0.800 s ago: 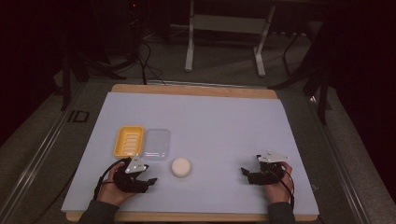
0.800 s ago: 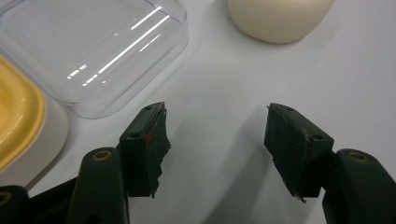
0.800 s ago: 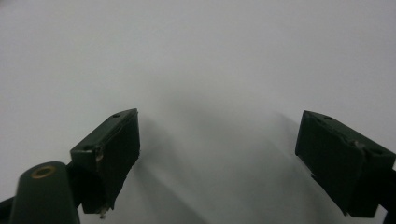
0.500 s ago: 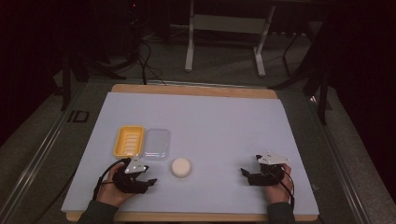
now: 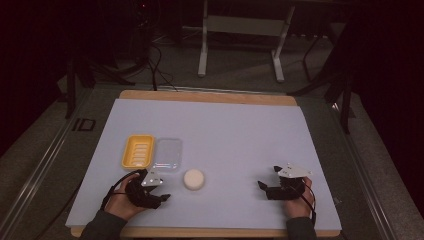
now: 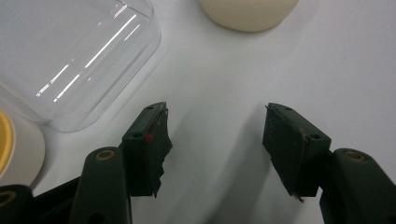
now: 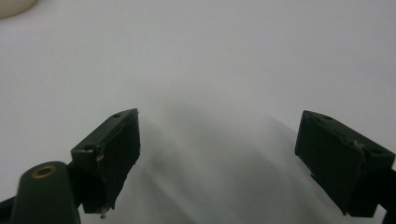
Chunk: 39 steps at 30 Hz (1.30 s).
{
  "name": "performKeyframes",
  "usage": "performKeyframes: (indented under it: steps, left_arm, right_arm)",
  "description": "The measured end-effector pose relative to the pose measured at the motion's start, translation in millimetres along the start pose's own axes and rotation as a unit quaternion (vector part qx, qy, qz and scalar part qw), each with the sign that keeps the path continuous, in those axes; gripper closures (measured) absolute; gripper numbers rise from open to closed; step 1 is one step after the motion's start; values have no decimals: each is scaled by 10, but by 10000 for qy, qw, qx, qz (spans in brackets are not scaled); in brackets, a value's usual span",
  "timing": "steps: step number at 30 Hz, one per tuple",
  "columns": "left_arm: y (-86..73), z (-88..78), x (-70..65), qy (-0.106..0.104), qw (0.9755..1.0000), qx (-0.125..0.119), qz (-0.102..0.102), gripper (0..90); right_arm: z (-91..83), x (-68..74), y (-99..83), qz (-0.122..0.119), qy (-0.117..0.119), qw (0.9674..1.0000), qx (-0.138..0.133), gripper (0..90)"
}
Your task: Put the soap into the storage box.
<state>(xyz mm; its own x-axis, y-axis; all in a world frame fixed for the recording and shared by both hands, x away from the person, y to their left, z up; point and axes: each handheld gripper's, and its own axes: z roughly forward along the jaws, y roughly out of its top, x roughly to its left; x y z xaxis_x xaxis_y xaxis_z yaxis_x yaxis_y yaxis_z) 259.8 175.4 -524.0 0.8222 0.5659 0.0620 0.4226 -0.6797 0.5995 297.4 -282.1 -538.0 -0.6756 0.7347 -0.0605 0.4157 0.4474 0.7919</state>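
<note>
A round cream soap bar (image 5: 193,178) lies on the white mat near the front. Behind it and to the left, a yellow soap dish (image 5: 137,151) sits beside a clear plastic lid (image 5: 167,155). My left gripper (image 5: 162,190) rests low on the mat just left of the bar, pointing right. In the left gripper view its jaws (image 6: 215,112) stand apart over bare mat, with the lid (image 6: 70,51) ahead on the left and the bar (image 6: 247,11) at the top edge. My right gripper (image 5: 267,177) rests at the front right, jaws (image 7: 219,116) wide apart with nothing between them.
The white mat (image 5: 225,135) covers a wooden table (image 5: 210,95) whose edge shows at the back. Beyond the table are dark floor, cables and a metal stand's legs (image 5: 240,45). The mat between the two grippers is bare.
</note>
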Motion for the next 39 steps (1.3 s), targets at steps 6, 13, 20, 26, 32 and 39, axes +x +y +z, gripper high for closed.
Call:
performKeyframes:
  steps: [6,13,20,26,32,39]
  left_arm:
    - [66,8,23,-73,9999,-38,81,403]
    - [169,17,41,-180,9993,70,306,396]
    - [285,4,77,-211,9983,187,507,397]
    - [366,31,90,-207,9972,301,660,393]
    - [415,56,96,-239,9956,450,792,378]
    - [463,49,110,-299,9950,525,796,363]
  right_arm:
    - [4,13,1,-56,-29,10000,8,140]
    - [-4,25,-1,-105,-72,9999,-13,141]
    - [-9,24,-4,-100,-84,9999,-59,141]
    - [-12,27,-5,-108,-72,9999,-66,141]
    - [-13,29,-5,-107,-69,9999,-60,141]
    - [-10,31,-3,-122,-77,9999,-46,141]
